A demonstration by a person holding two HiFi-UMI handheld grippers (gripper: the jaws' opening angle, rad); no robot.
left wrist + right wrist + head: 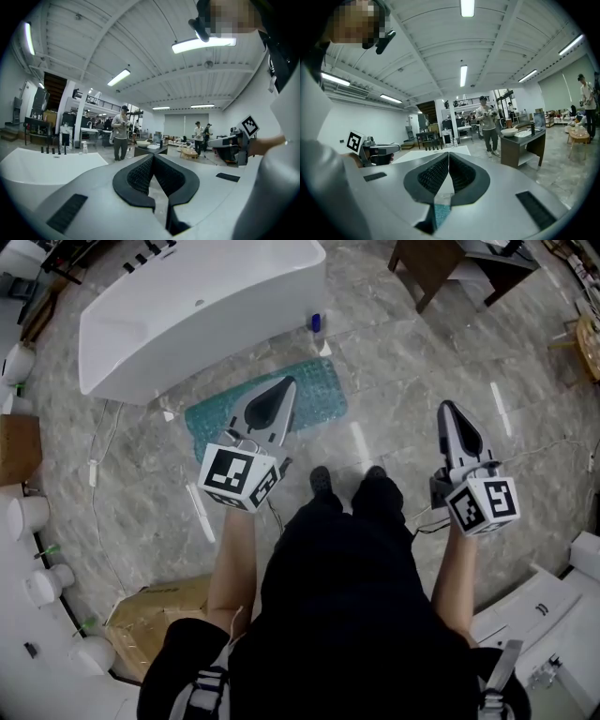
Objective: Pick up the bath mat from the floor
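The teal bath mat (319, 399) lies flat on the grey stone floor beside the white bathtub (187, 315). In the head view my left gripper (286, 382) hovers well above the mat, hides its middle and points away from me. Its jaws (153, 156) meet at the tip with nothing between them. My right gripper (447, 407) is held to the right of the mat, over bare floor, also shut and empty. In the right gripper view (448, 153) a sliver of the teal mat (440, 213) shows through the slot below the jaws.
A small blue bottle (316, 322) stands by the tub's corner. A dark table (431, 263) is at the back right, a cardboard box (155, 610) at my lower left. White fixtures line the left edge. My shoes (321, 479) are just short of the mat. A person (489, 124) stands further off.
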